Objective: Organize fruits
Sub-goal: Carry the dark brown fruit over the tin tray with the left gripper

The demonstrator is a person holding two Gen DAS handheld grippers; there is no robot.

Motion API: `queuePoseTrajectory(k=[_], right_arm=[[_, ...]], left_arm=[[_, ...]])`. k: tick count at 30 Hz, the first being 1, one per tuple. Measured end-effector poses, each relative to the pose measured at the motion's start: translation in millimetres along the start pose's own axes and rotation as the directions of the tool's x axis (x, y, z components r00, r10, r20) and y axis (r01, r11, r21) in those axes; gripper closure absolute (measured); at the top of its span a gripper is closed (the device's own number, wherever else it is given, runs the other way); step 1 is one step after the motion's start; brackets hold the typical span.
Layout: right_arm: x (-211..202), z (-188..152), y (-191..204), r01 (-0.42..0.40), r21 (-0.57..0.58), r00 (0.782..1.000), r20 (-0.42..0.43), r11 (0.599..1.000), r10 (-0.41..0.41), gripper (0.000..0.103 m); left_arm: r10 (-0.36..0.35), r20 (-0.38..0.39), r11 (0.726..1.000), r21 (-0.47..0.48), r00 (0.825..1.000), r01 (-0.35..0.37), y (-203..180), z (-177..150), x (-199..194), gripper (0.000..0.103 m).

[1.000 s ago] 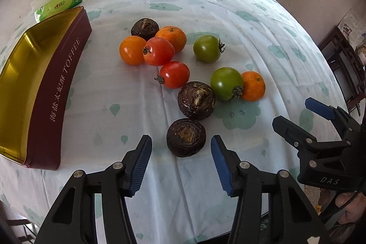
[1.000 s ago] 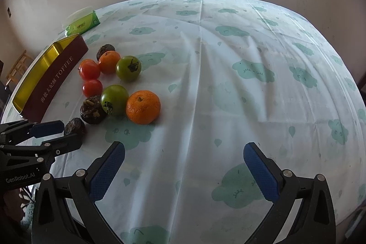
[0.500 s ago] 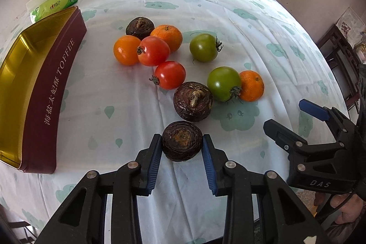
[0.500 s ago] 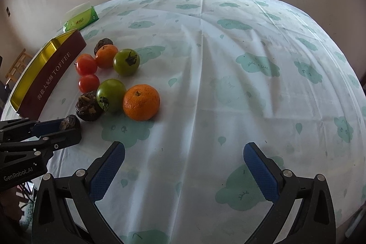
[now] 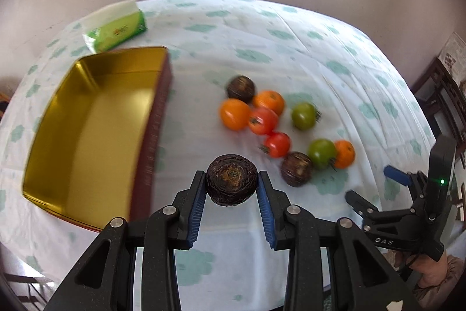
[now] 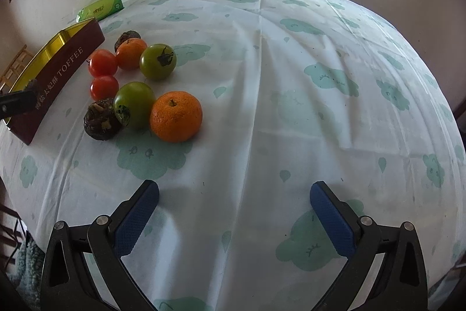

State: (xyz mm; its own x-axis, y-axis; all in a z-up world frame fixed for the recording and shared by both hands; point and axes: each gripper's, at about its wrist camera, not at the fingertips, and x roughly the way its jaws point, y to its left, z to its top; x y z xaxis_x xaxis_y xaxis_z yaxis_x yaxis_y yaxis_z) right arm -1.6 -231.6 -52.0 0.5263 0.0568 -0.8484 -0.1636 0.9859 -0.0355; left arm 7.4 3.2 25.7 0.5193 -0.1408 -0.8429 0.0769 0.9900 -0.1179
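Observation:
My left gripper (image 5: 232,196) is shut on a dark brown wrinkled fruit (image 5: 232,179), held above the tablecloth just right of the gold-lined toffee tin (image 5: 87,130). Two more dark fruits (image 5: 296,172) (image 5: 240,89), red tomatoes (image 5: 277,144), green tomatoes (image 5: 321,153) and oranges (image 5: 344,153) lie clustered right of the tin. My right gripper (image 6: 234,201) stands open over bare cloth, nothing between its pads, with the nearest orange (image 6: 176,116) and green tomato (image 6: 134,104) up to its left. The tin (image 6: 58,72) shows at far left there.
A green tissue pack (image 5: 115,26) lies behind the tin near the wall. The table (image 6: 320,77) wears a white cloth with green cloud prints, and its front edge drops off close below the grippers. Dark wooden furniture (image 5: 442,104) stands at the right.
My left gripper closed on the nearest dark fruit, then lifted it off the cloth and swung left toward the tin. The right gripper stayed put and open.

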Motion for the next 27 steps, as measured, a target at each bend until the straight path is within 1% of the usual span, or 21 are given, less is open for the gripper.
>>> queuePoseTrajectory(k=[2, 5, 10, 13, 19, 24, 27], right_arm=[[0.3, 0.2, -0.3, -0.001, 0.001, 1.000, 0.000, 1.000, 0.001, 0.000], [0.2, 0.5, 0.7, -0.001, 0.003, 1.000, -0.005, 1.000, 0.001, 0.000], [0.1, 1.9, 0.3, -0.004, 0.003, 1.000, -0.020, 1.000, 0.004, 0.000], [0.3, 2.2, 0.2, -0.004, 0.003, 1.000, -0.020, 1.000, 0.004, 0.000], [-0.1, 2.1, 0.6, -0.004, 0.004, 1.000, -0.019, 1.000, 0.004, 0.000], [0.2, 1.2, -0.5, -0.008, 0.006, 1.000, 0.000, 1.000, 0.008, 0.000], [0.1, 0.3, -1.0, -0.009, 0.008, 1.000, 0.005, 1.000, 0.009, 0.000]], left_arm=[[0.026, 0.020, 0.999, -0.026, 0.999, -0.026, 16.6, 3.9, -6.3, 0.072], [0.085, 0.035, 0.995, -0.061, 0.996, -0.082, 43.8, 8.3, -9.9, 0.072], [0.168, 0.022, 0.979, -0.124, 0.986, -0.164, 91.3, 8.0, -8.7, 0.072], [0.202, 0.009, 0.968, -0.155, 0.979, -0.198, 116.0, 5.7, -7.3, 0.072], [0.223, -0.033, 0.955, -0.193, 0.974, -0.226, 148.2, -1.9, 0.0, 0.072], [0.246, -0.059, 0.947, -0.199, 0.968, -0.252, 162.8, -6.8, 8.6, 0.072], [0.243, -0.069, 0.948, -0.193, 0.968, -0.252, 166.9, -9.5, 13.9, 0.072]])
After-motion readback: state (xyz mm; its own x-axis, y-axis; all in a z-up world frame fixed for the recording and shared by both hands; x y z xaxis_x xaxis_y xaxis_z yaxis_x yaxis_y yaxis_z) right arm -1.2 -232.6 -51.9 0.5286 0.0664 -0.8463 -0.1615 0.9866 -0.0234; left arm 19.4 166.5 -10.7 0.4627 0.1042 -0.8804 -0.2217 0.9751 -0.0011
